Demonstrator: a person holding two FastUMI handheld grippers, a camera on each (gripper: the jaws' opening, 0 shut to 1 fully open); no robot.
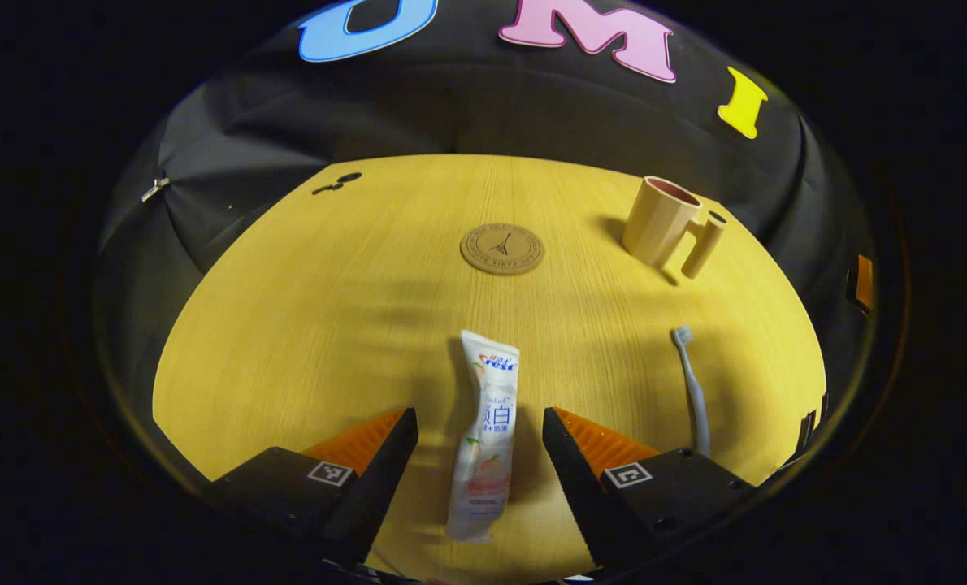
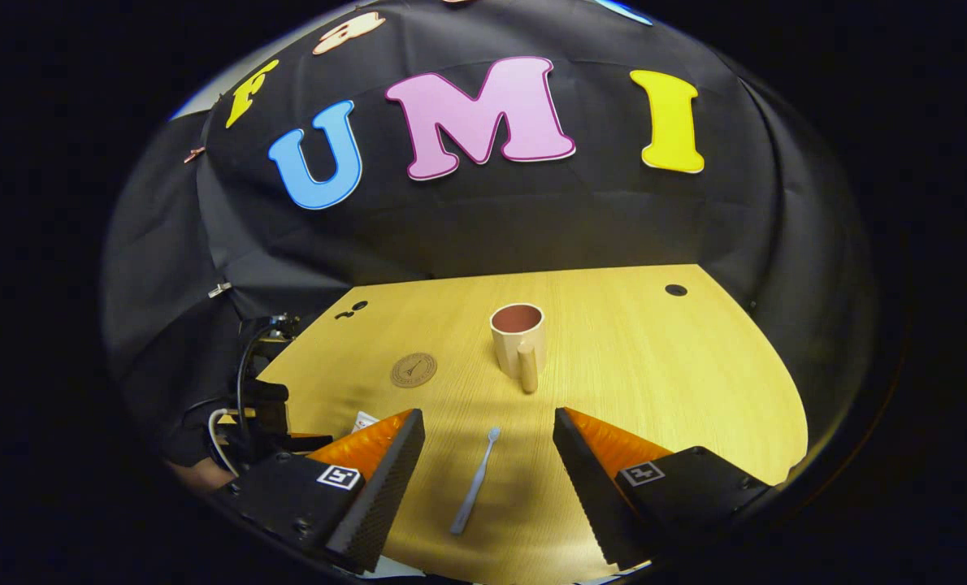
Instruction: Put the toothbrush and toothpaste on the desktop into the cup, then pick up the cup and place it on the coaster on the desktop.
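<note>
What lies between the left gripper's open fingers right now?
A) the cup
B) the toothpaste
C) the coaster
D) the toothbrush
B: in the left gripper view the toothpaste lies flat on the desk between the left gripper fingers, which are apart.

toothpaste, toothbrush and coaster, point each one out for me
toothpaste (image 1: 486, 443): left gripper view, middle of the tube.
toothbrush (image 2: 474, 481): right gripper view, mid-handle.
coaster (image 1: 502, 249): left gripper view, centre of the disc.
</note>
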